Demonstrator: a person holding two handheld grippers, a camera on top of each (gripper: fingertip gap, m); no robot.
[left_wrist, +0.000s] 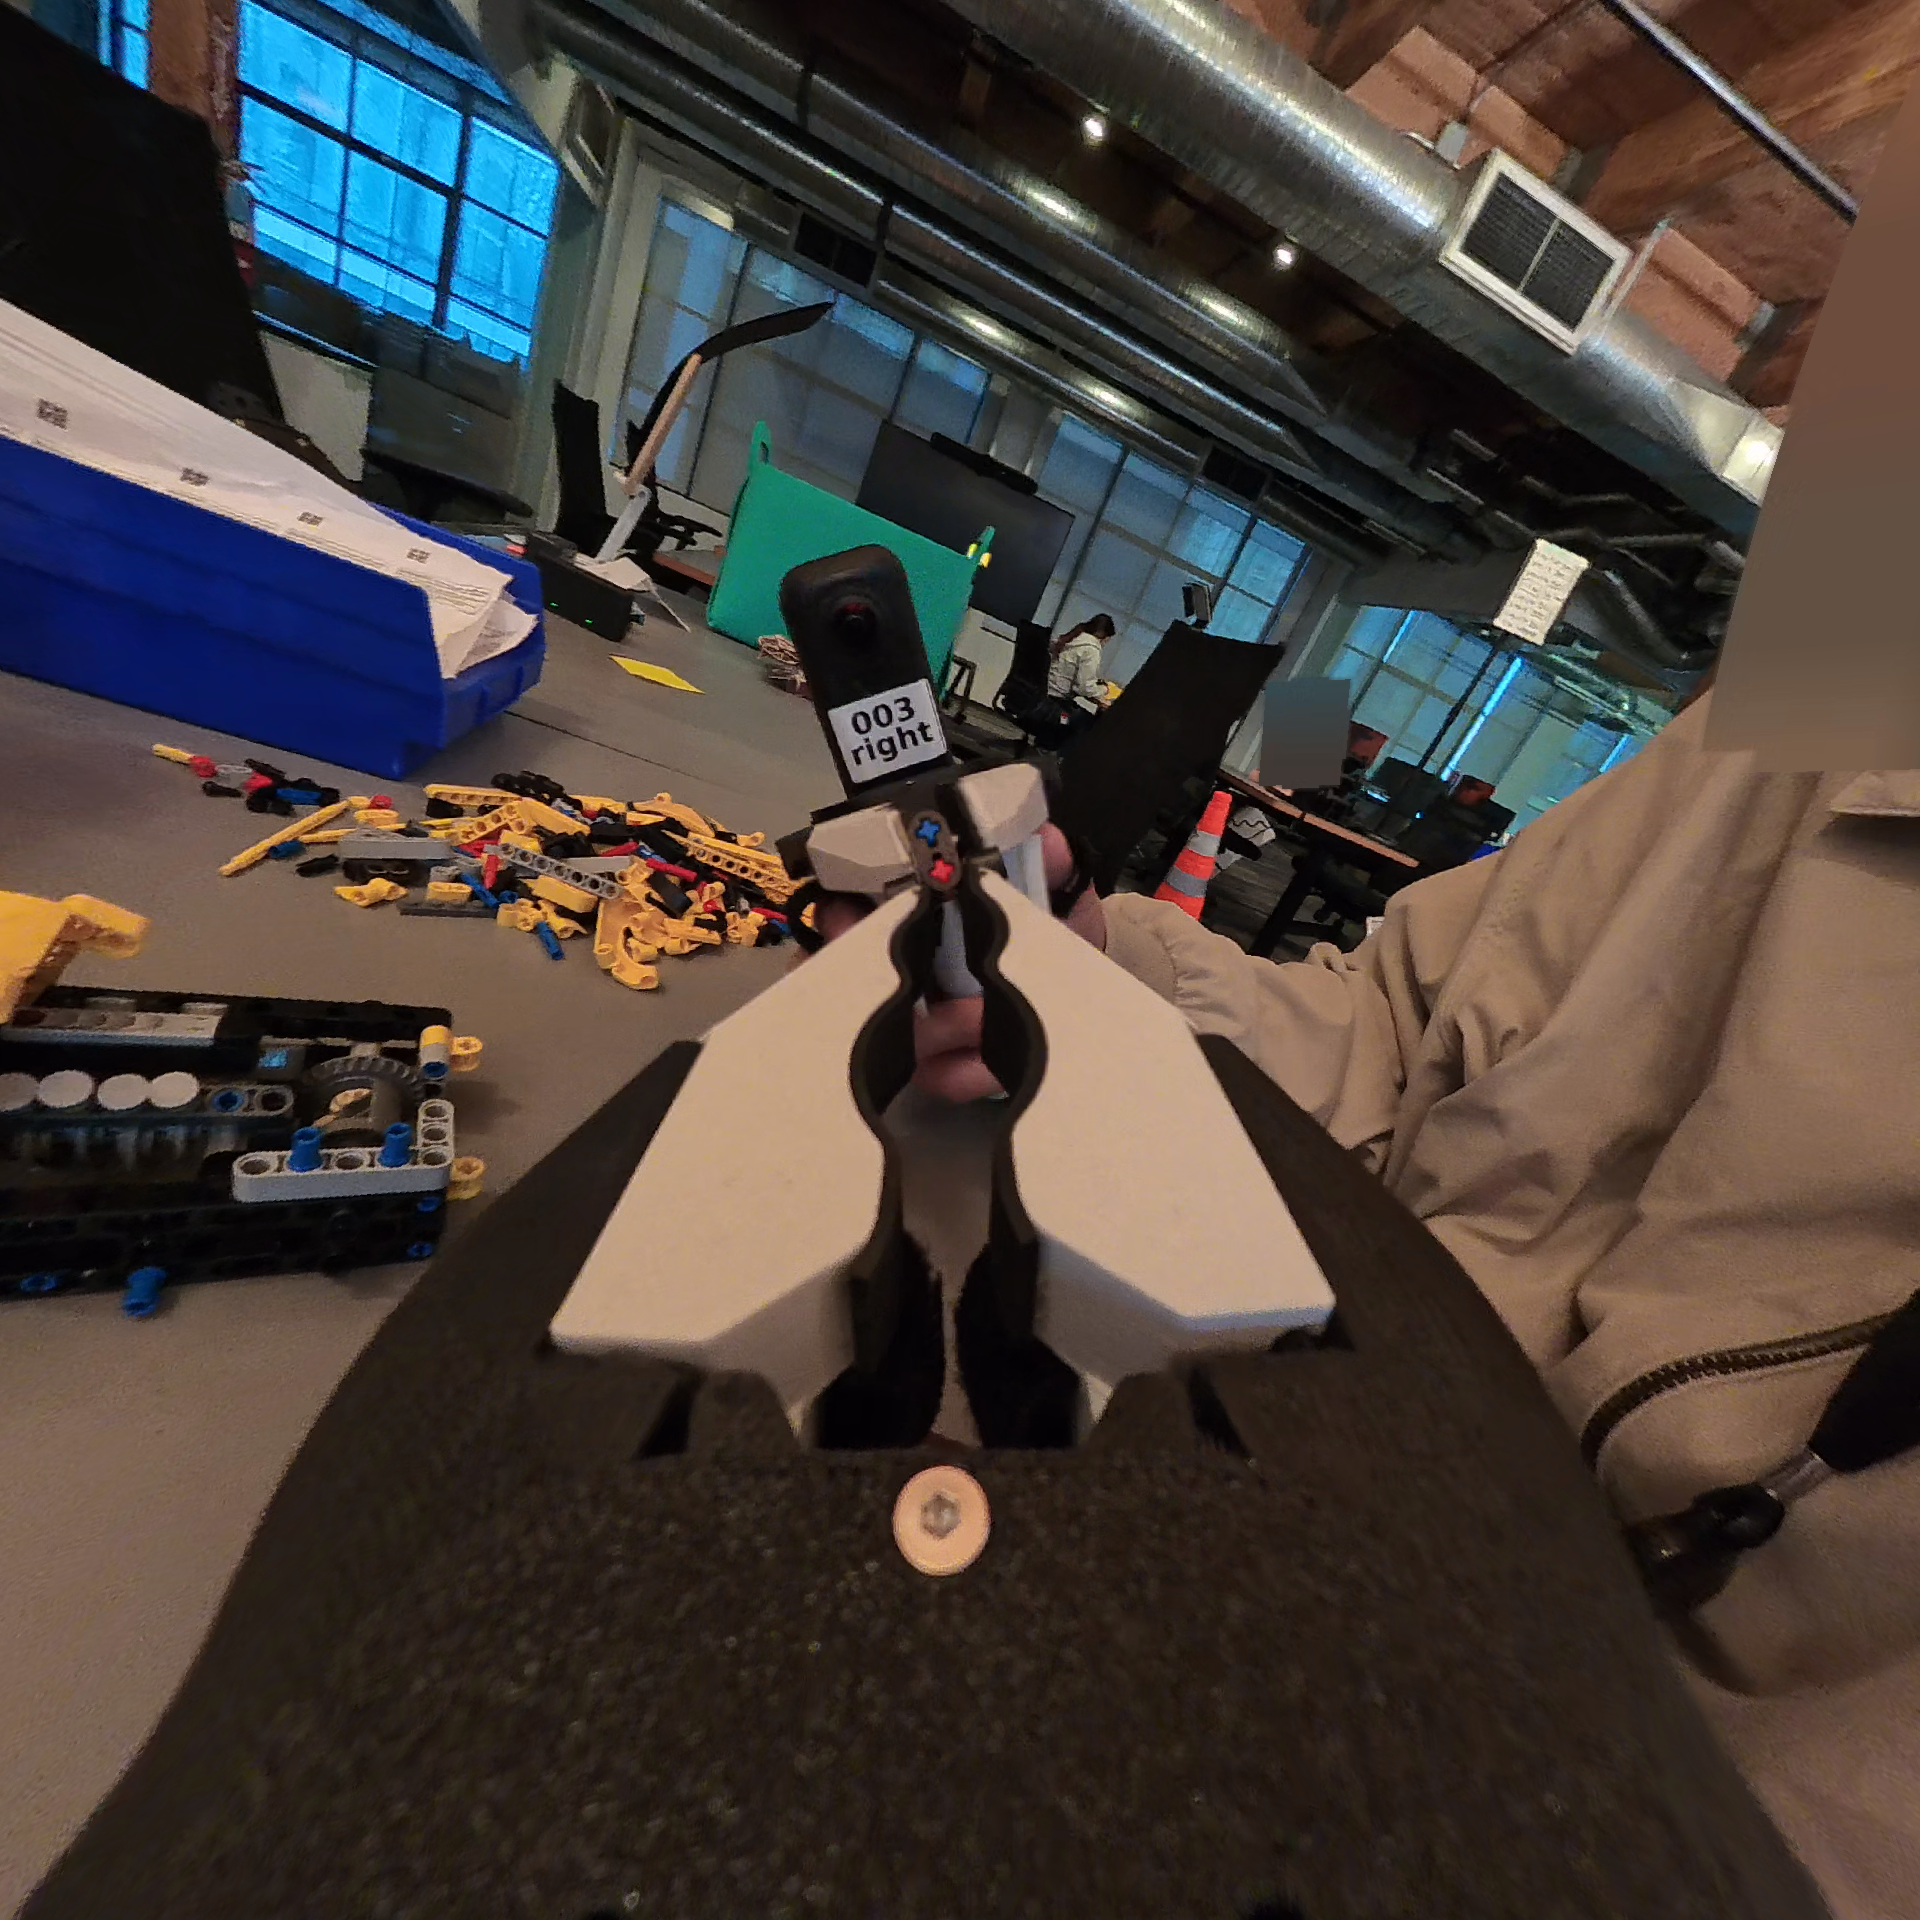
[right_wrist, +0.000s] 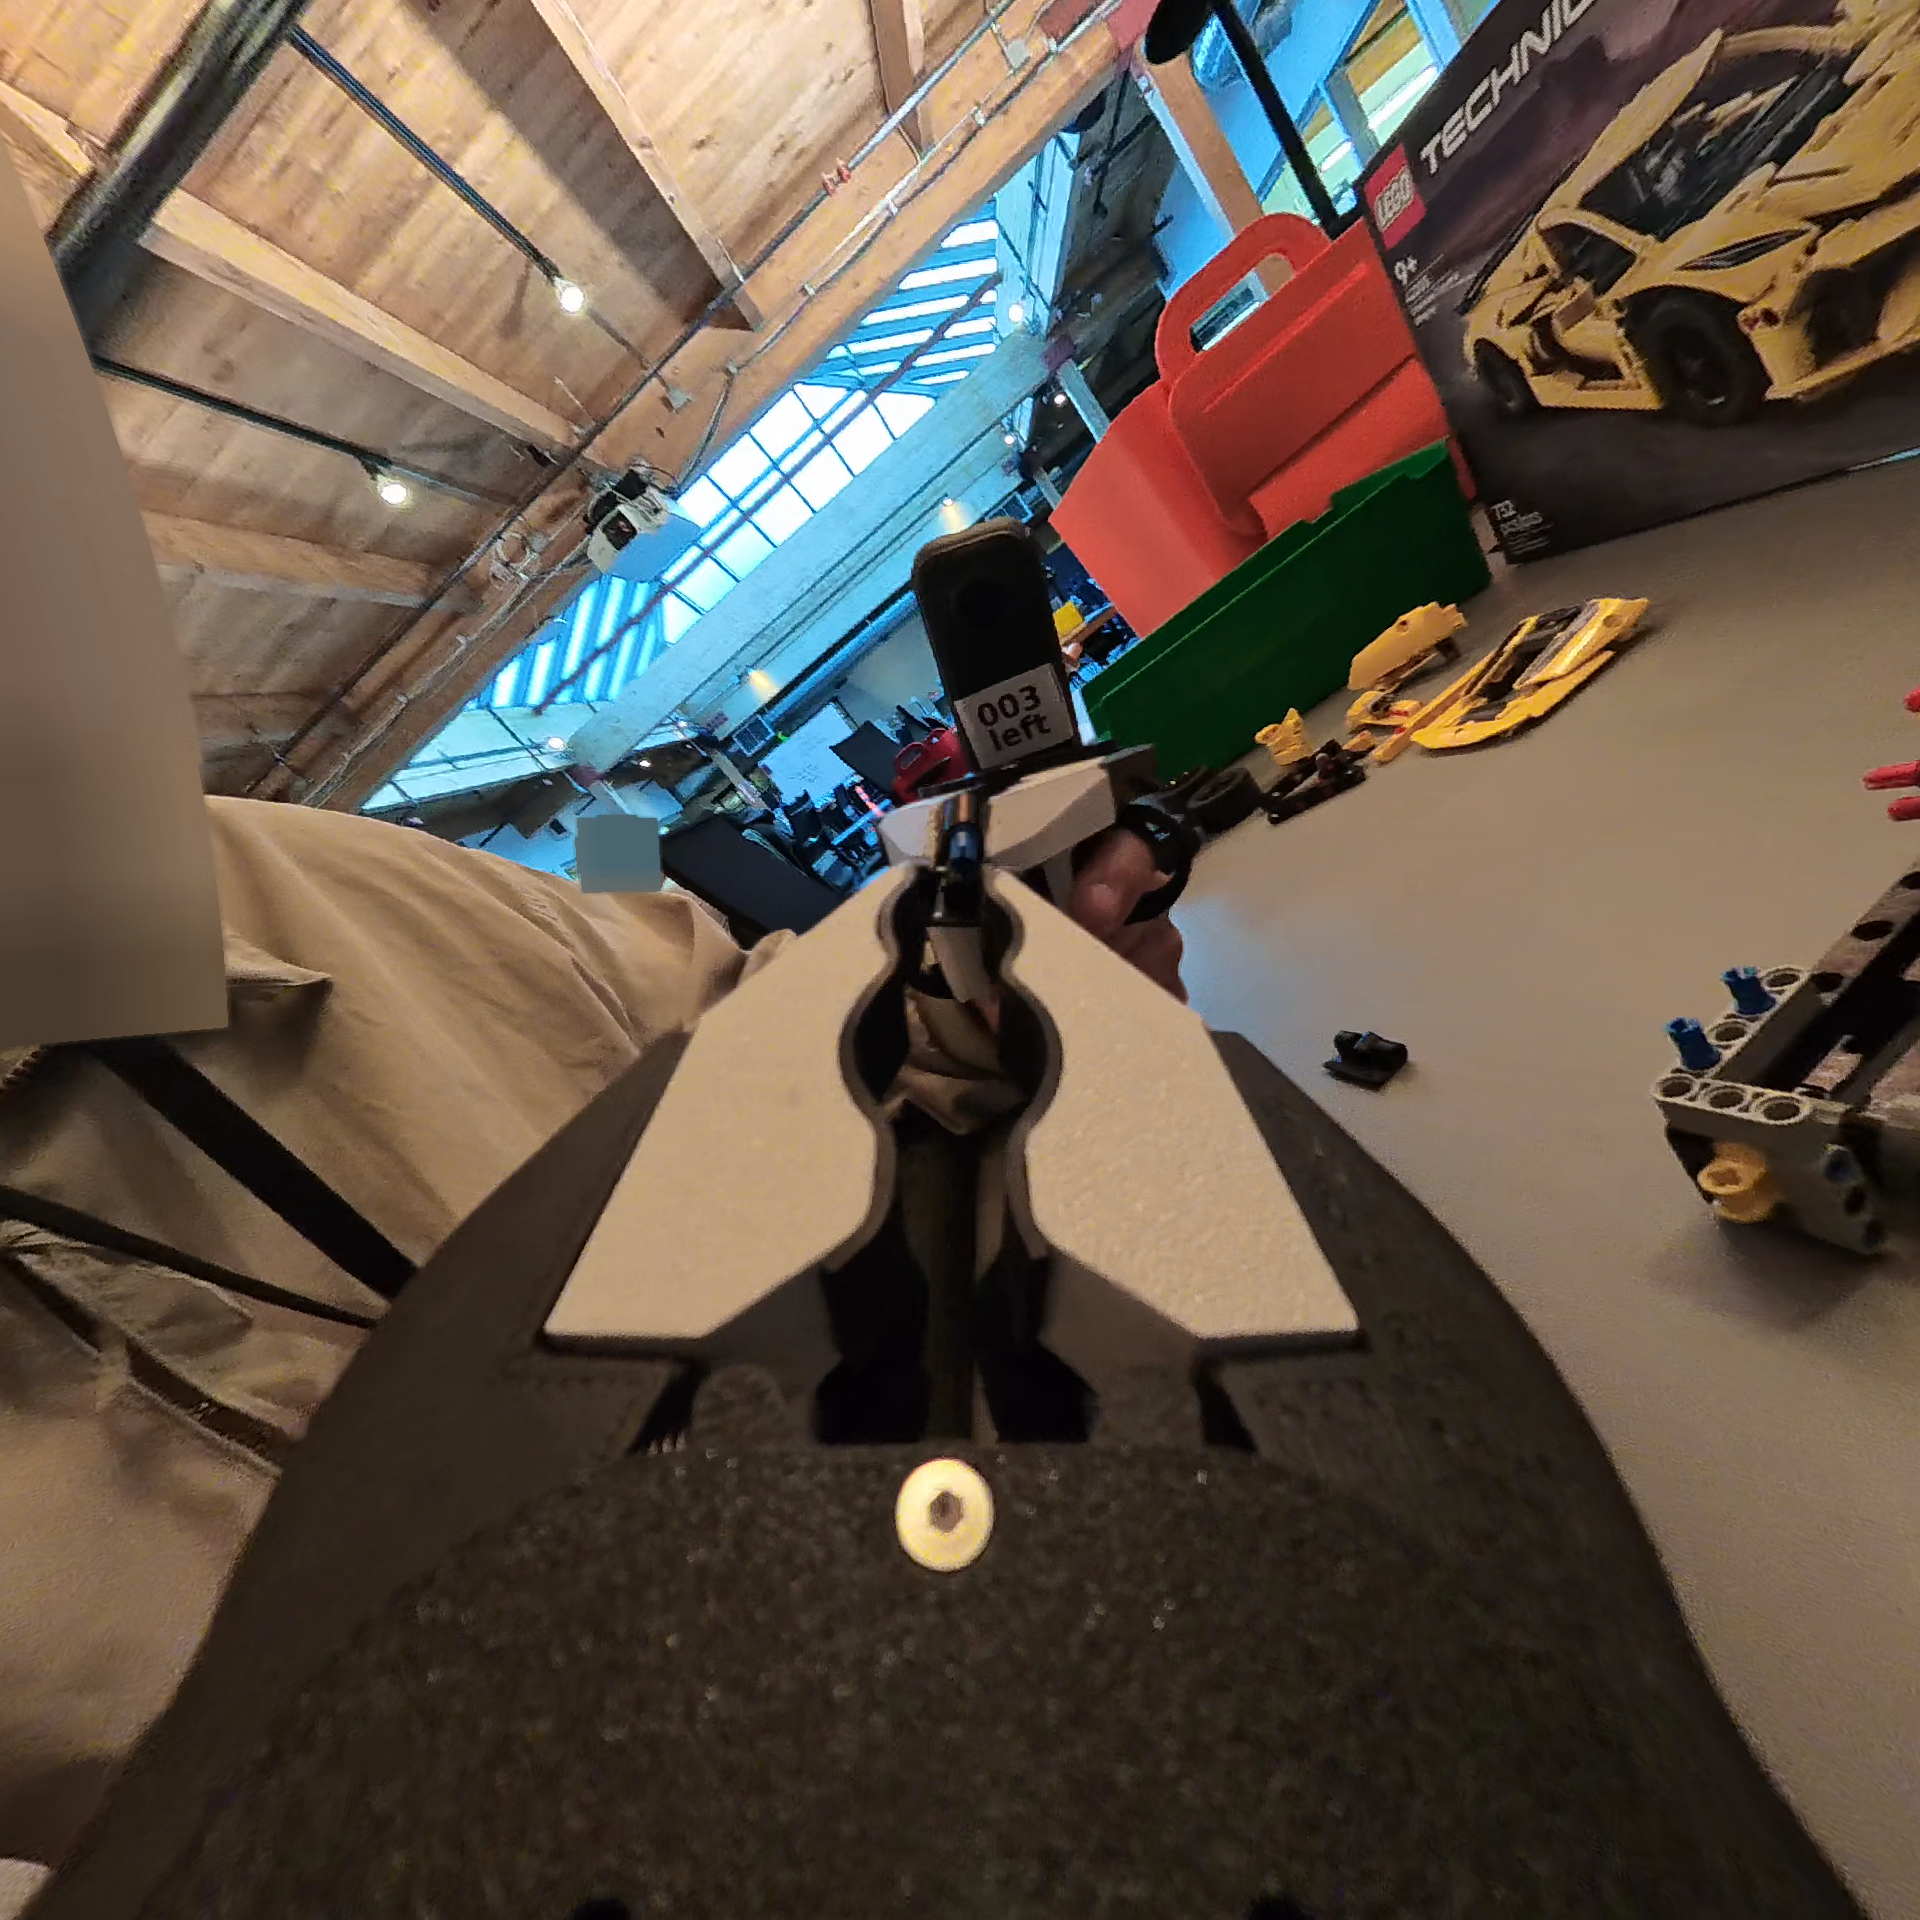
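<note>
My left gripper (left_wrist: 940, 891) and my right gripper (right_wrist: 948, 902) point at each other and meet tip to tip above the grey table (left_wrist: 260, 1507). Both have their jaws closed. Between the tips sits a small dark connector (left_wrist: 935, 854) with a blue pin and a red pin in it. In the right wrist view it shows as a black piece with a blue pin (right_wrist: 961, 831). The right gripper (left_wrist: 914, 831) shows opposite in the left wrist view, and the left gripper (right_wrist: 997, 821) opposite in the right wrist view. I cannot tell which pair of fingers bears the piece more.
A partly built black chassis (left_wrist: 208, 1122) lies at the left, also in the right wrist view (right_wrist: 1808, 1122). Behind it are a pile of yellow and black parts (left_wrist: 582, 862) and a blue bin with papers (left_wrist: 260, 623). Yellow body panels (right_wrist: 1496, 675), a green tray (right_wrist: 1299, 623), a red case (right_wrist: 1247, 416) and a set box (right_wrist: 1662, 260) stand further off. My left and right fingertips are right by each other.
</note>
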